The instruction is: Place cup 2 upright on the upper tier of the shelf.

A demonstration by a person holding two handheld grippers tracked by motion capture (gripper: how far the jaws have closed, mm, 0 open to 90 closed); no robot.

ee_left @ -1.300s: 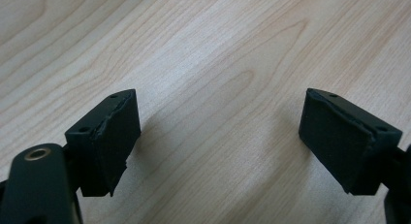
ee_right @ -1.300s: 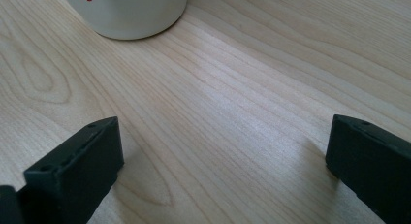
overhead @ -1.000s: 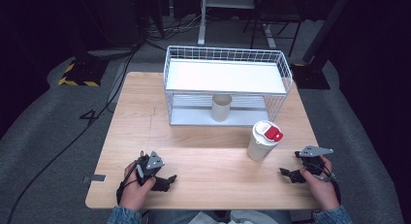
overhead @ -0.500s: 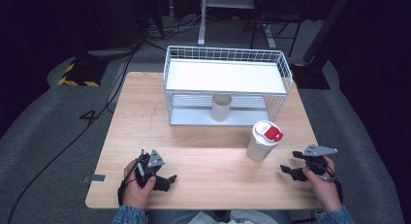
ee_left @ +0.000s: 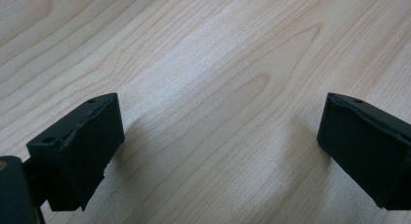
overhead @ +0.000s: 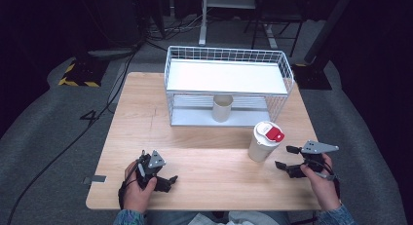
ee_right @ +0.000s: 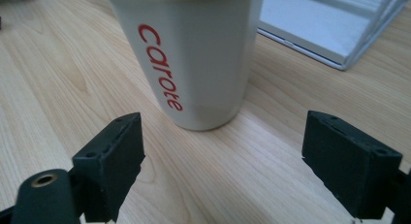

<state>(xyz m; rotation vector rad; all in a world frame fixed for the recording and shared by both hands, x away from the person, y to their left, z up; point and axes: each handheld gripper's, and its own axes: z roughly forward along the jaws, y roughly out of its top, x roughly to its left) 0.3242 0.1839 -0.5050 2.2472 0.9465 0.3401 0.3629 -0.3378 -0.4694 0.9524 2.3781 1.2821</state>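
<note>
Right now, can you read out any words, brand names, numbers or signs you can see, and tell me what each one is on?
"carote": red letters running down the side of the white tumbler, seen in the right gripper view.
"4": a dark mark on the grey floor left of the table, high view.
Nothing else readable.

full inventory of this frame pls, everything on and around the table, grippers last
Table: 1, light wood, centre of the high view.
Wire rack: 1, white, two-tier, far half of the table.
Small cup: 1, beige, upright on the rack's lower shelf.
Tumbler: 1, cream with a red lid tab and red "carote" lettering, upright on the table in front of the rack, to the right.
Hazard-striped base: 1, black and yellow, on the floor, far left.
Left gripper: 1, black, near-left of the table, jaws open over bare wood.
Right gripper: 1, black, near-right, jaws open and facing the tumbler, not touching it.
</note>
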